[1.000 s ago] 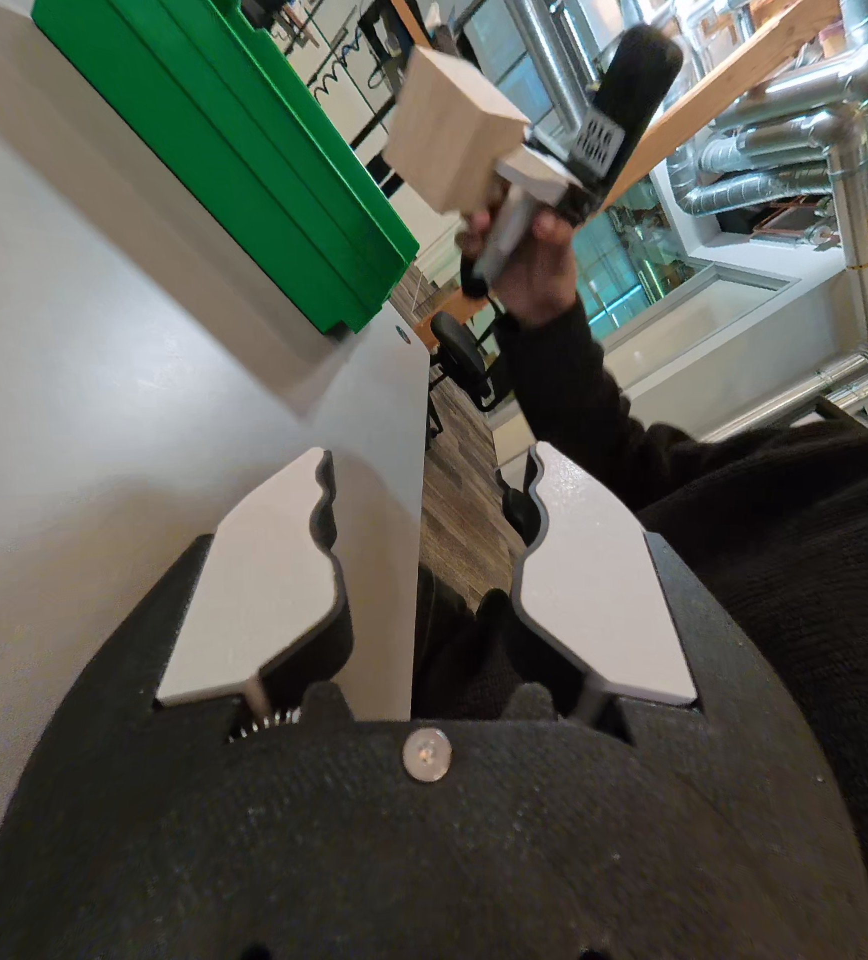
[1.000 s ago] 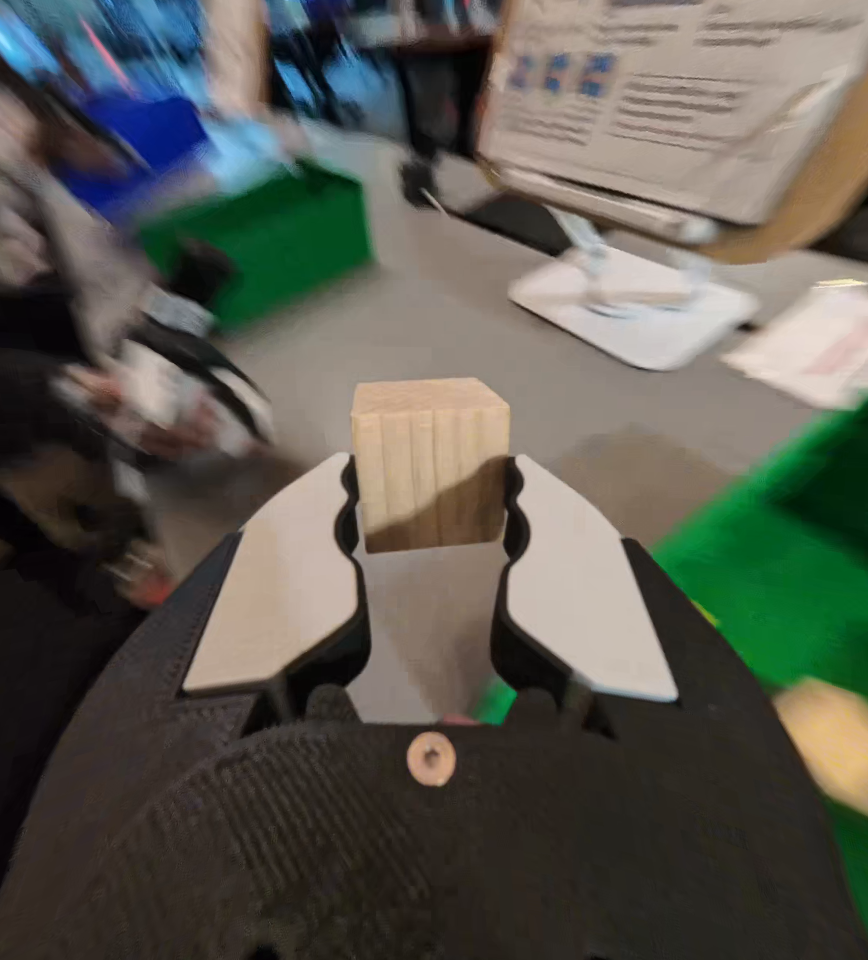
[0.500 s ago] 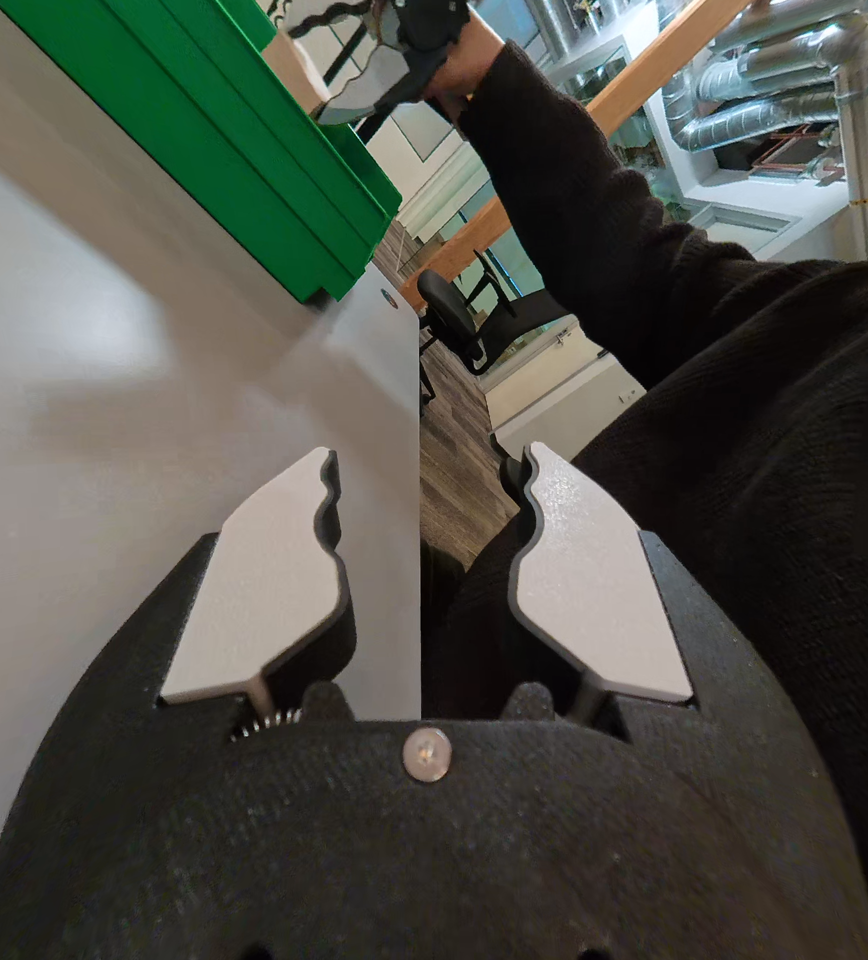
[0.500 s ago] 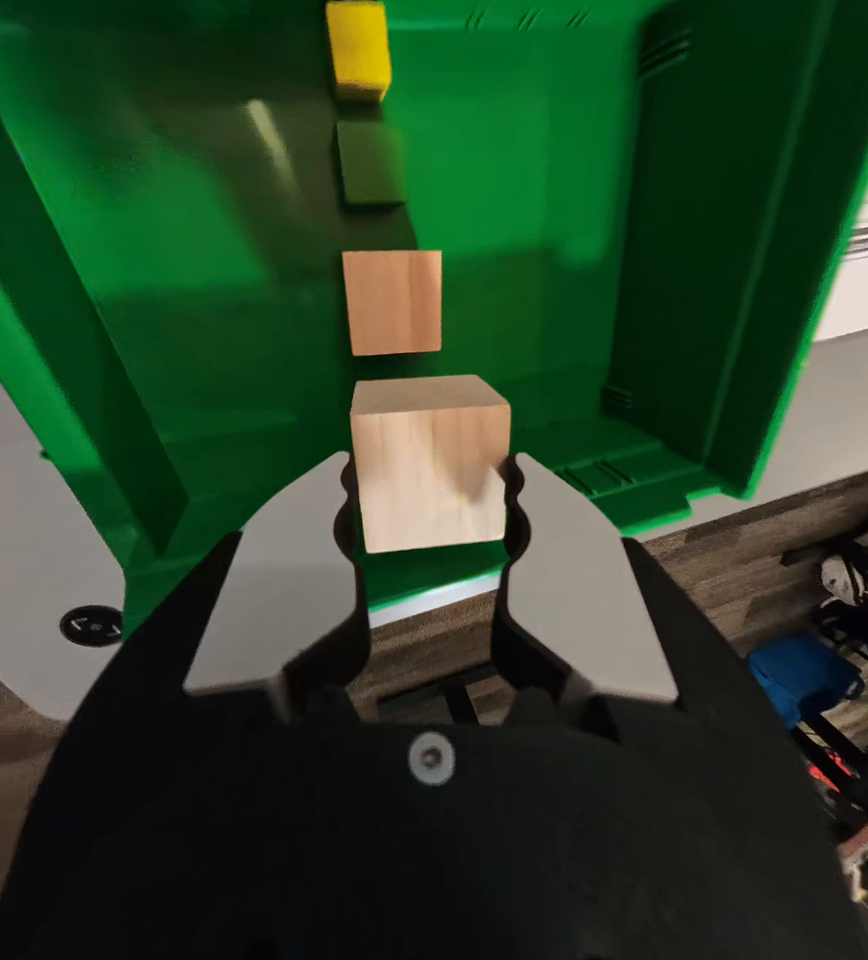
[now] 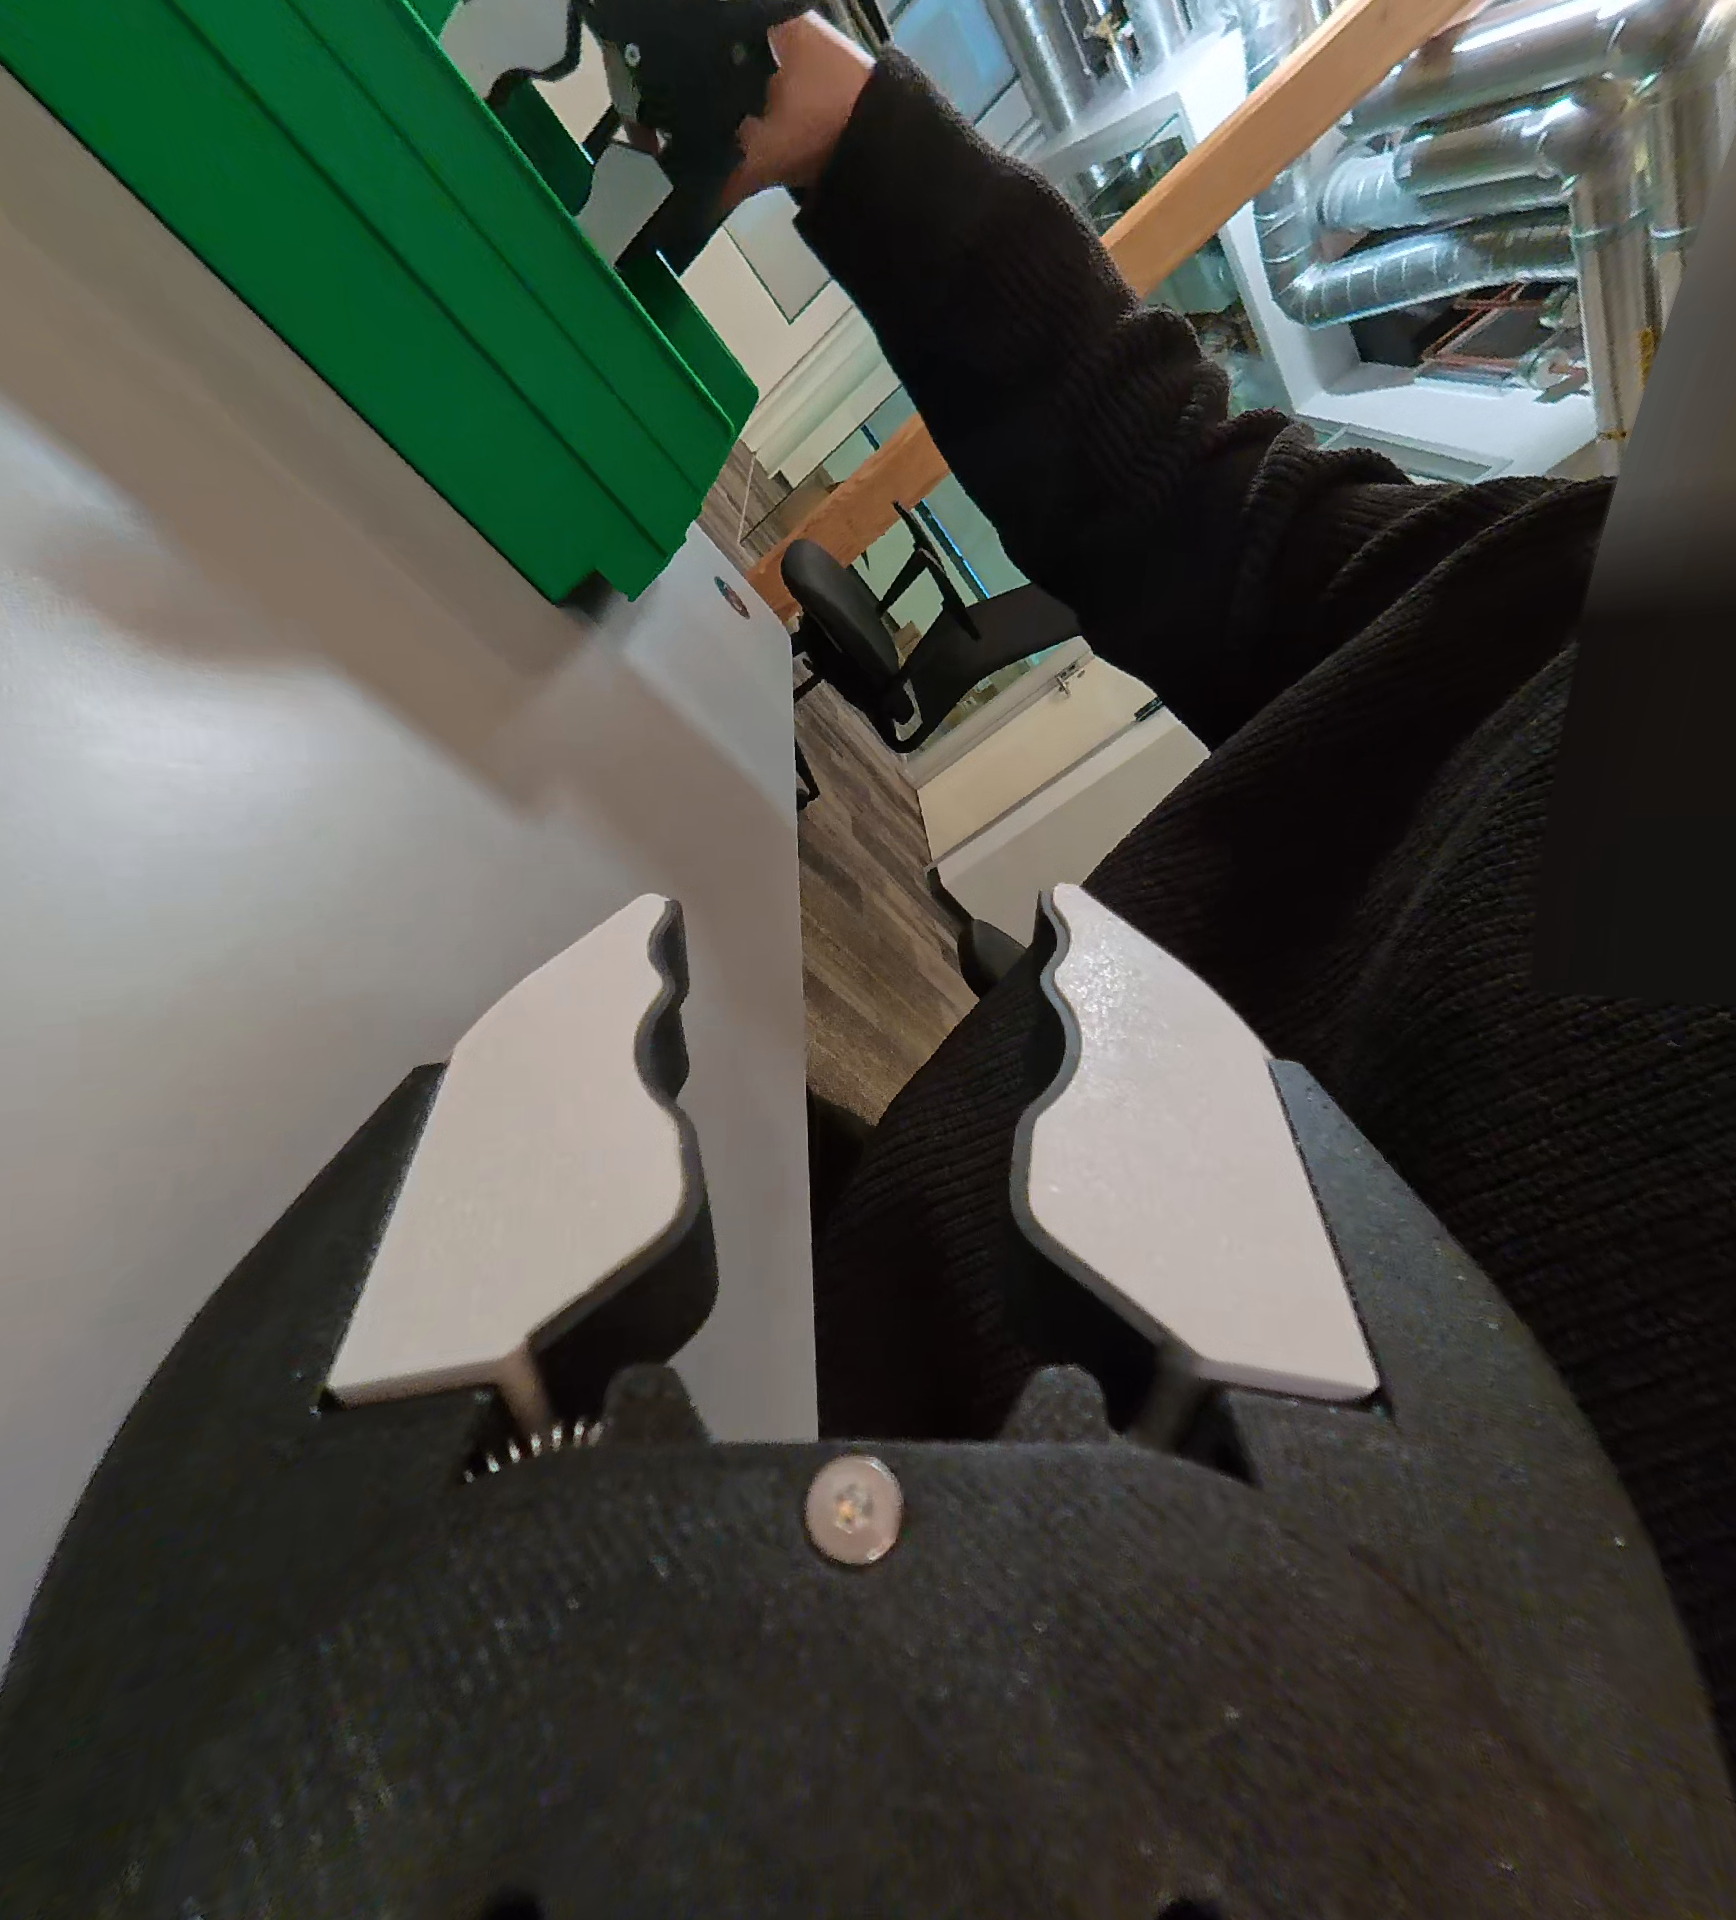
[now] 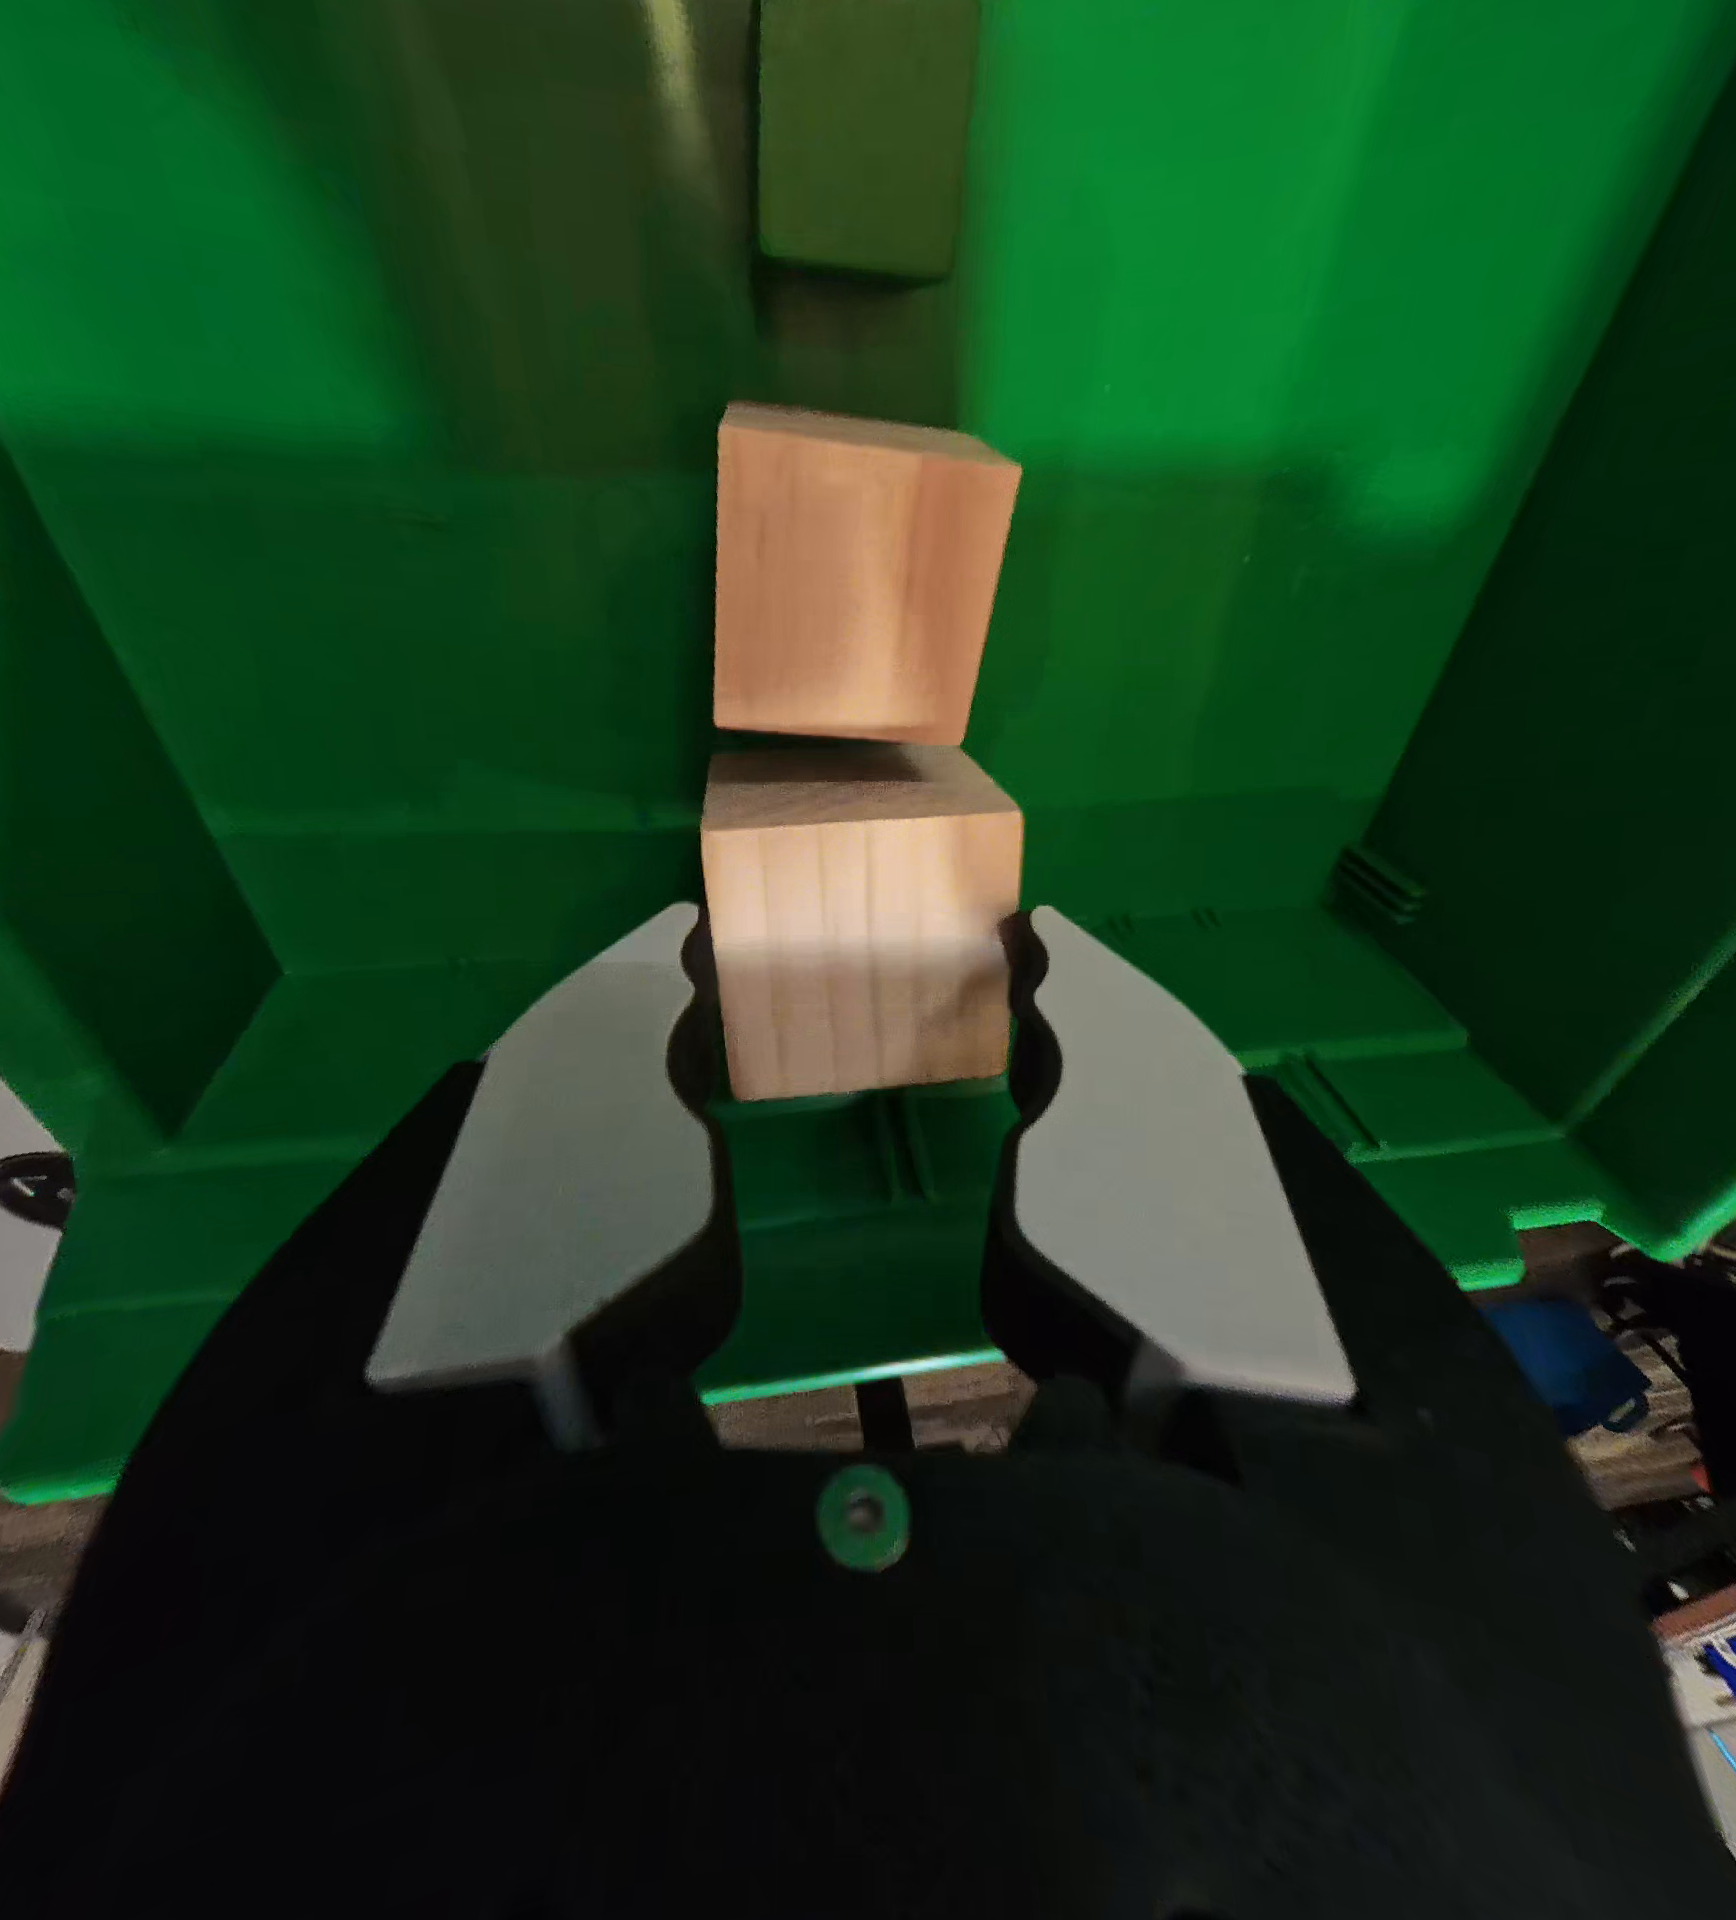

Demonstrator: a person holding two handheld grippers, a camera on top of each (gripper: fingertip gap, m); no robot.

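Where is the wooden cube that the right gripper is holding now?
In the right wrist view, the wooden cube sits centrally between the right gripper fingertips, inside the green bin, just before another cube.

Right gripper clamping a wooden cube inside the green bin, second wooden cube sitting just ahead blocking the way forward, open floor spreading either side, bin walls closing in left and right, left gripper hanging with jaws apart over clear grey table.
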